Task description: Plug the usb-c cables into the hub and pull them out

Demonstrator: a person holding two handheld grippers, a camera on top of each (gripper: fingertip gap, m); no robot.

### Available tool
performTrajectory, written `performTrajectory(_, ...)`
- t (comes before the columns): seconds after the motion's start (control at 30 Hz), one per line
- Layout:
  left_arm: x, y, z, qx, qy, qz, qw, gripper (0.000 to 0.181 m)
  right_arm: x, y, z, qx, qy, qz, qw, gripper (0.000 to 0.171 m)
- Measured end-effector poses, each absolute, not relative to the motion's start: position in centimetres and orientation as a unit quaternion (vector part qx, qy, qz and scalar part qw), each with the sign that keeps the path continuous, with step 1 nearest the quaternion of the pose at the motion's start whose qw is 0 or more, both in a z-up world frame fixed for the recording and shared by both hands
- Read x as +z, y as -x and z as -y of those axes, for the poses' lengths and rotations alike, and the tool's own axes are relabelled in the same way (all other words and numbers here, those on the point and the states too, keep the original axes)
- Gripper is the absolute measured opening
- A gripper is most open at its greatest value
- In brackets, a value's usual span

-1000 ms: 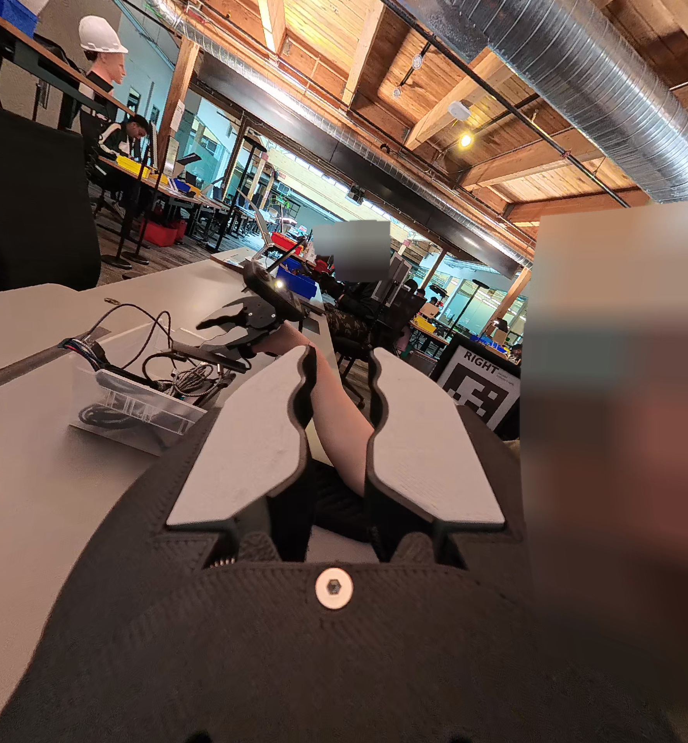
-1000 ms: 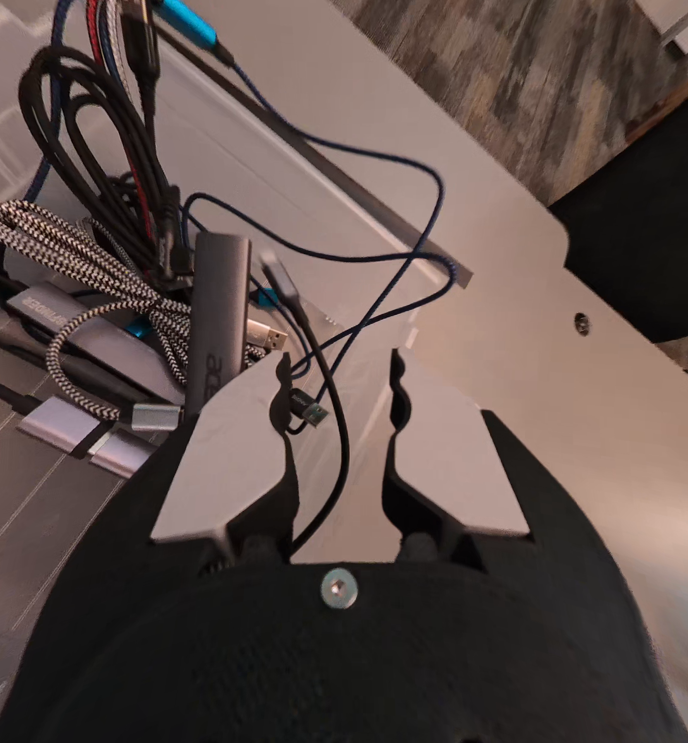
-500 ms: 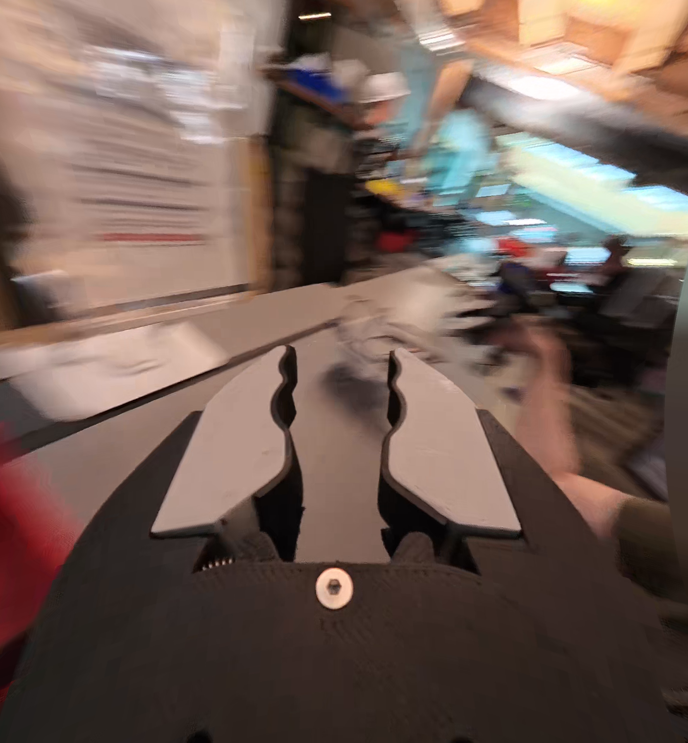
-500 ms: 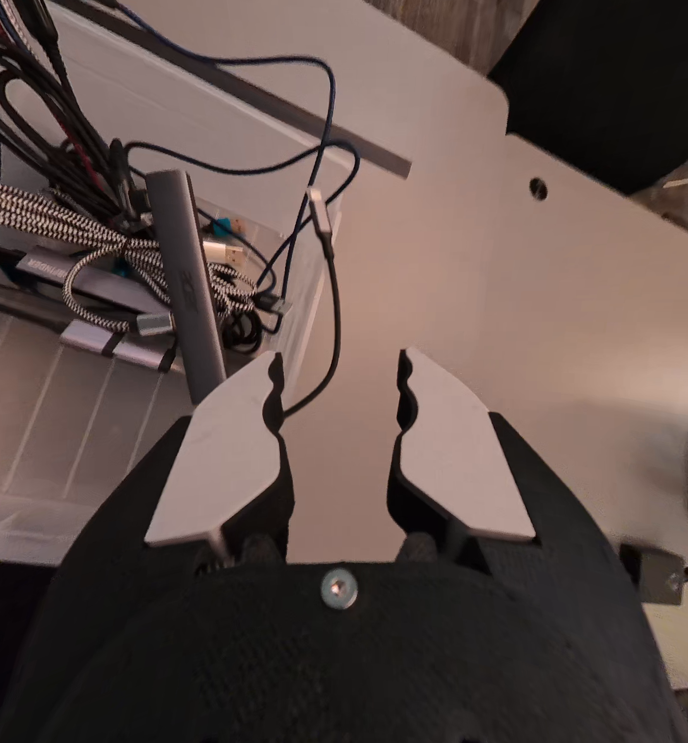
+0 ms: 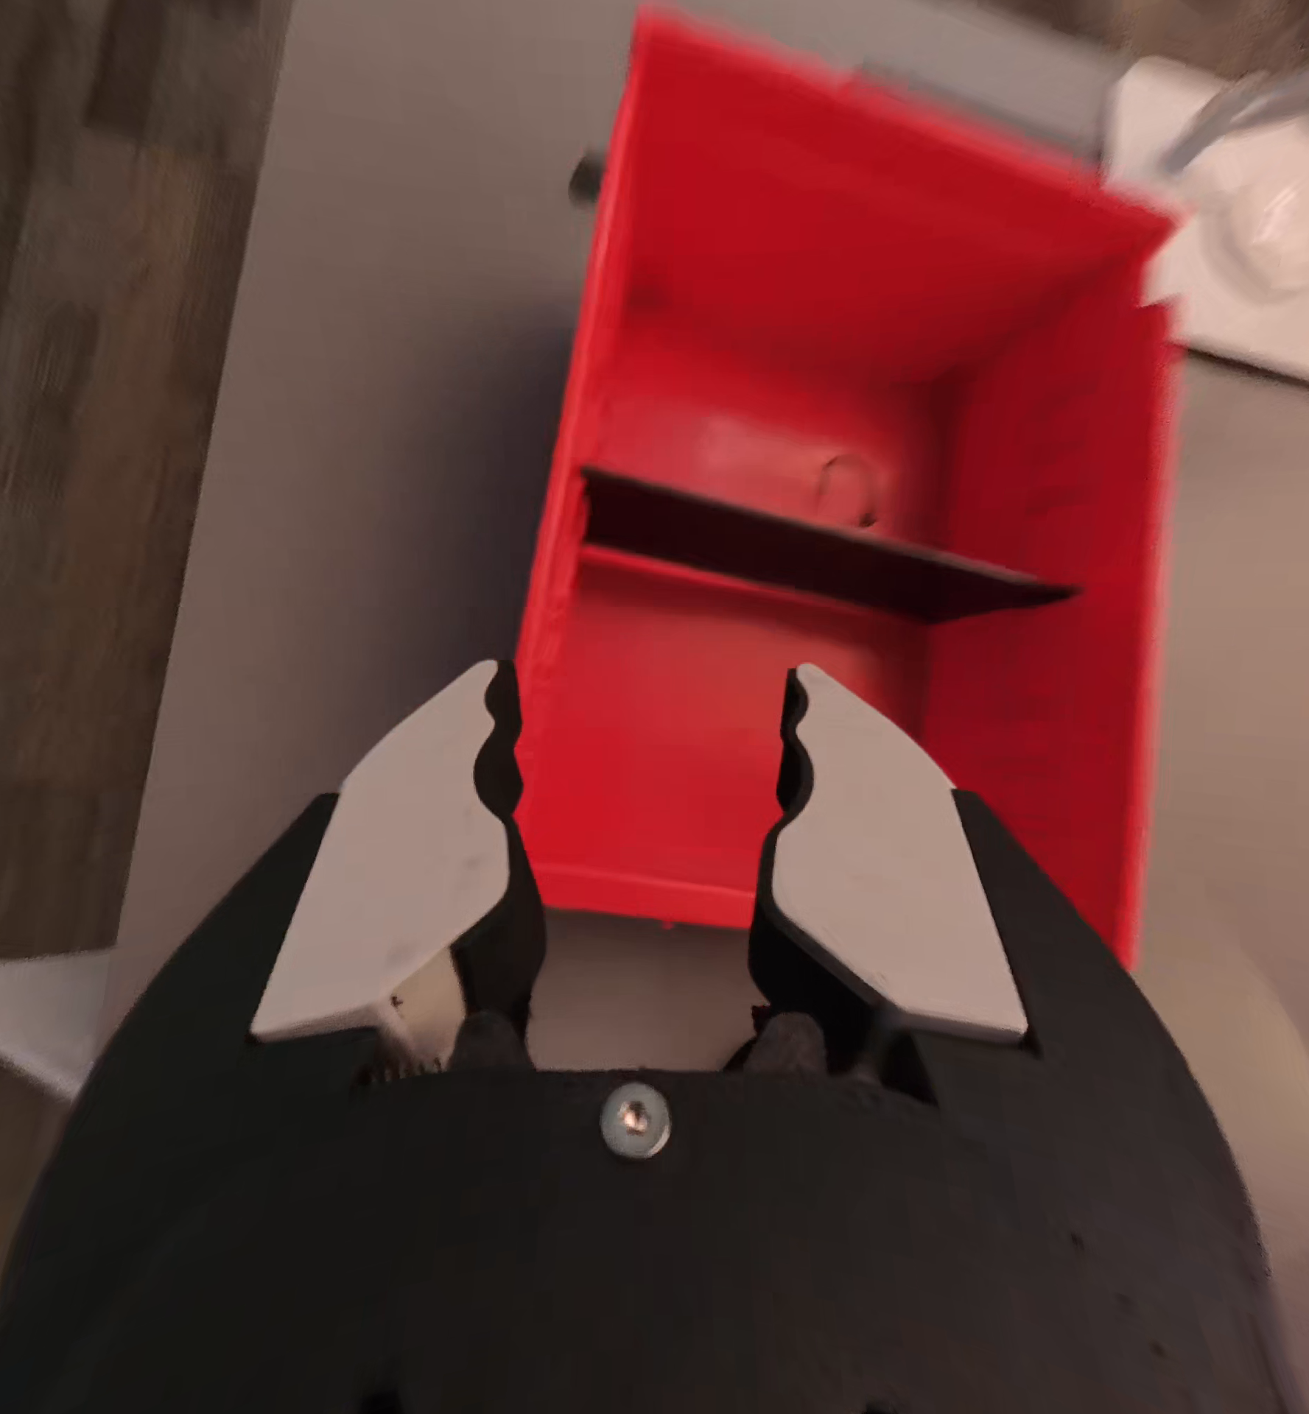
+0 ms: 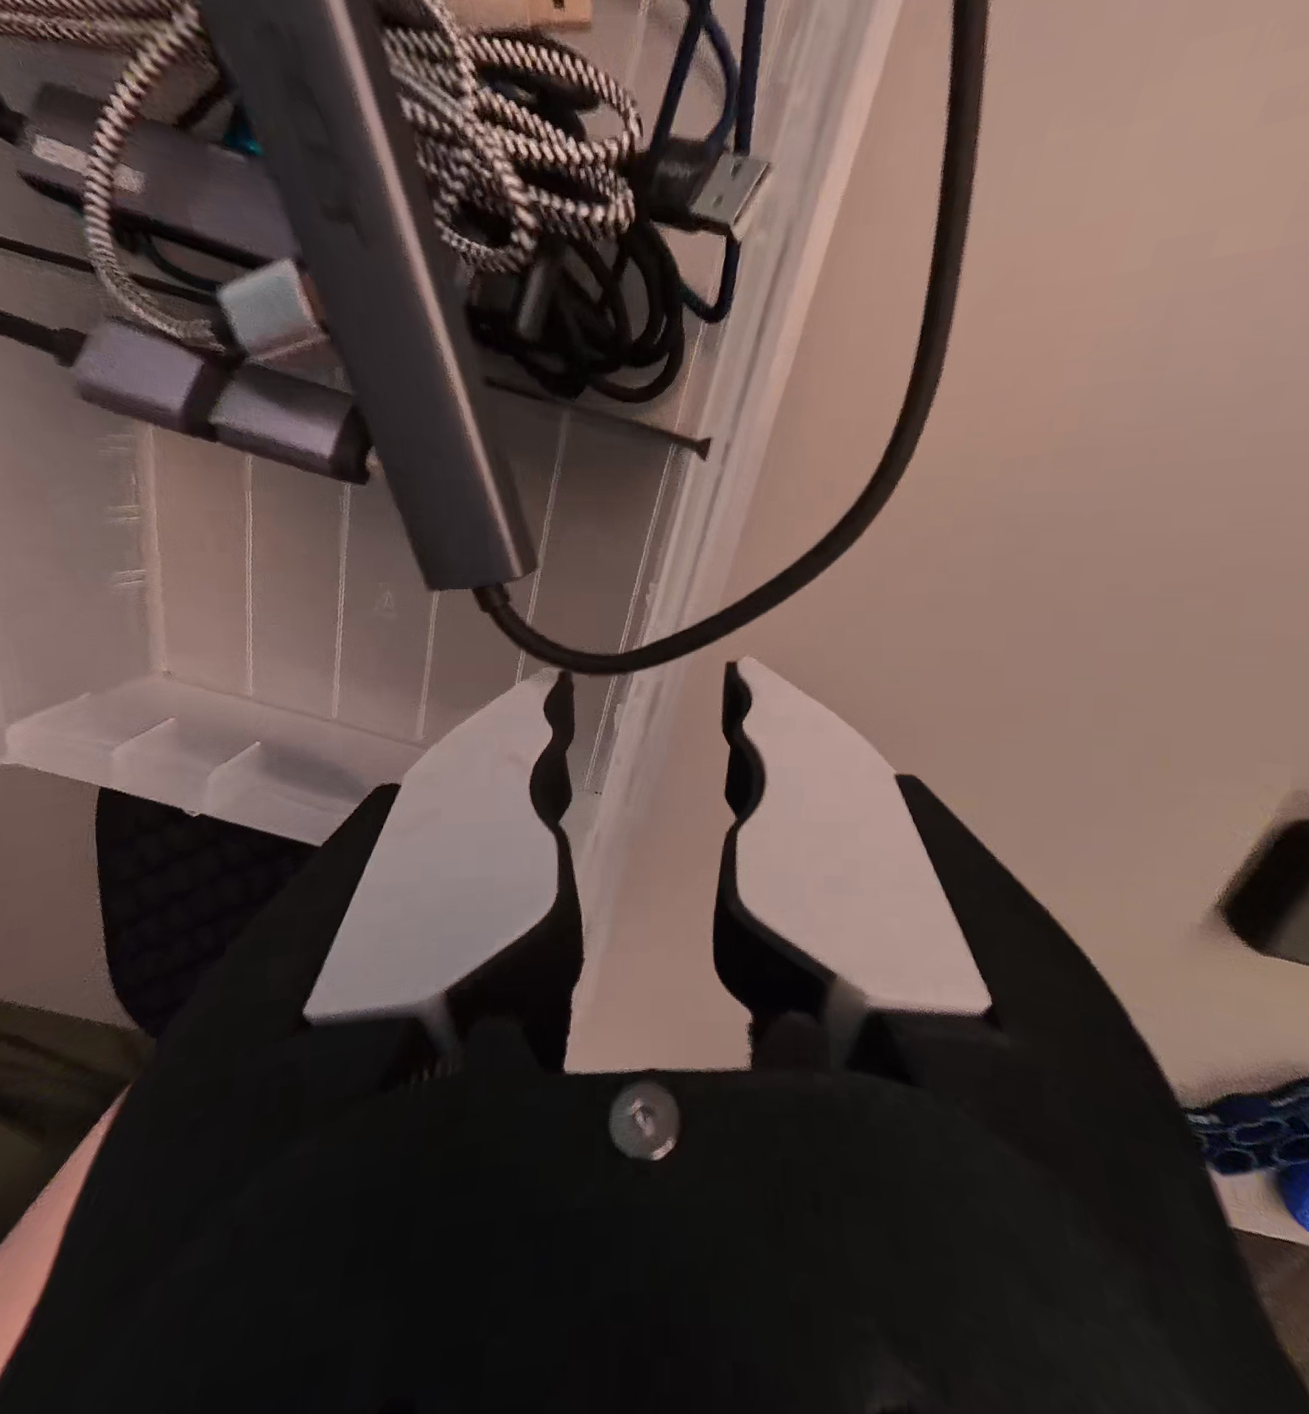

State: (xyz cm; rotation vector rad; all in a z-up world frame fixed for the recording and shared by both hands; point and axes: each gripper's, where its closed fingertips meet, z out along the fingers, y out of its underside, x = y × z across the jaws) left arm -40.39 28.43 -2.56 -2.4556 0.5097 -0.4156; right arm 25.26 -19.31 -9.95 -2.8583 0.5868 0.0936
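Note:
In the right wrist view a long grey hub (image 6: 398,337) lies slanted in a clear plastic box (image 6: 268,581), its black tail cable (image 6: 904,428) looping out over the box edge onto the table. Braided black-and-white cable (image 6: 513,153), black cables and grey connectors (image 6: 268,314) are piled beside it. My right gripper (image 6: 647,673) is open and empty, just below the tail cable's loop. My left gripper (image 5: 647,681) is open and empty above the near compartment of a red bin (image 5: 850,490).
The red bin has a black divider (image 5: 812,551) and sits on the grey table (image 5: 375,459); wood floor (image 5: 62,382) lies left of it. In the right wrist view a dark flat device (image 6: 1301,895) and a blue object (image 6: 1294,1148) sit at the table's right. Tip to tip, the grippers are about 80 cm apart. Between my right fingertips and the long grey hub (image 6: 398,337) there is roughly 8 cm.
My left gripper has swung from facing the room down to the red bin and its jaws have spread wider. My right gripper has drawn back along the box towards the hub's cable end.

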Motion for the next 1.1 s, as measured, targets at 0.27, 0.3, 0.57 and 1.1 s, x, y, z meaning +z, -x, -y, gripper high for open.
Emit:
performTrajectory(0.27, -9.8, 43.7, -27.7, -0.071, 0.973, -0.159, 0.152, 0.058, -13.0, -24.6, 19.4, 0.076, 0.975, -0.203, 0.054, 0.010)
performTrajectory(0.3, -10.7, 44.2, -27.7, -0.059, 0.978, -0.149, 0.134, 0.049, -13.0, -24.6, 19.4, 0.078, 0.974, -0.204, 0.053, 0.009)
performTrajectory(0.57, -13.2, 42.6, -25.6, -0.072, 0.968, -0.233, 0.051, 0.003, -13.0, -23.1, 19.5, 0.080, 0.979, -0.189, 0.016, 0.011)
performTrajectory(1.1, -13.6, 31.7, -16.9, -0.018, 0.894, -0.438, -0.089, 0.013, -12.6, -17.5, 16.5, 0.087, 0.987, -0.116, -0.075, 0.020)
